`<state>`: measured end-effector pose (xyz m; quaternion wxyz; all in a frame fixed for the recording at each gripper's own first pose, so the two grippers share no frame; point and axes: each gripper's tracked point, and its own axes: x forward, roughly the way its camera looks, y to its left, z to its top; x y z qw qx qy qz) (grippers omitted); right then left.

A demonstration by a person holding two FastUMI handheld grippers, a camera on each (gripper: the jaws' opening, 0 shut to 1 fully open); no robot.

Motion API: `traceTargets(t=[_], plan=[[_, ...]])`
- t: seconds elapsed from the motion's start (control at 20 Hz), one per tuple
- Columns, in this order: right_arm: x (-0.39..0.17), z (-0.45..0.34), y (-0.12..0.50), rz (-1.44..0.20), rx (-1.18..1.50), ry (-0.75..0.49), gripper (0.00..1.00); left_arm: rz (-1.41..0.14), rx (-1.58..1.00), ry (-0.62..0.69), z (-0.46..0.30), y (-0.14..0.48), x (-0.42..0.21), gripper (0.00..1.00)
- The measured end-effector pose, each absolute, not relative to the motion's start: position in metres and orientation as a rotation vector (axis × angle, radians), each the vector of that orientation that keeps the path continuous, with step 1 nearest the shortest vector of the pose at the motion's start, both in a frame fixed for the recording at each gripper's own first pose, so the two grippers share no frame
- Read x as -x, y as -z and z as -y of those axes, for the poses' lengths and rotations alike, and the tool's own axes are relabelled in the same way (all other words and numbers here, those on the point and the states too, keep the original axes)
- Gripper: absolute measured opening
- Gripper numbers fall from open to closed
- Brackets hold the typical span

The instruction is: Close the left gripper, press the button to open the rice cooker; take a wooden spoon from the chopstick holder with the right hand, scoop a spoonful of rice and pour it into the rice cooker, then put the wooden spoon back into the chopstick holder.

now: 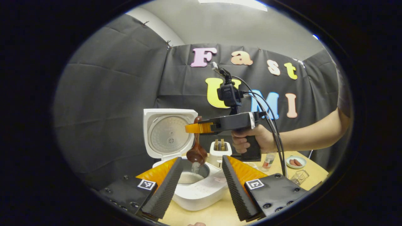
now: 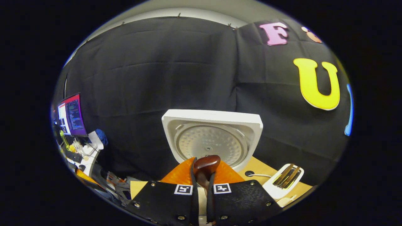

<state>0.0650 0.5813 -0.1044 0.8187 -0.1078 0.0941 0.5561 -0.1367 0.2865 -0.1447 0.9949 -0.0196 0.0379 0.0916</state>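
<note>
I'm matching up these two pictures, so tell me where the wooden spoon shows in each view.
Left gripper view: the wooden spoon hangs at centre from the right gripper, bowl down, spilling rice into the rice cooker.
Right gripper view: bottom centre, its handle end clamped between the gripper's fingers.
Shared landmark: the cooker's raised white lid.

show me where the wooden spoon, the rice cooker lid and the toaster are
wooden spoon (image 1: 196, 153): left gripper view, on its bowl.
rice cooker lid (image 2: 209, 142): right gripper view, on its inner plate.
toaster (image 1: 220, 153): left gripper view, on its front.
</note>
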Motion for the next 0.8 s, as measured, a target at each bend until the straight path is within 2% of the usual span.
traceTargets(t=[0.3, 0.8], plan=[[-0.053, -0.585, 0.097, -0.16, 0.263, -1.222, 0.1, -0.084, 0.037, -0.21, -0.283, 0.149, 0.155, 0.89], [-0.062, -0.573, 0.079, -0.181, 0.125, -1.188, 0.1, -0.062, 0.038, -0.244, -0.285, 0.135, 0.166, 0.89]])
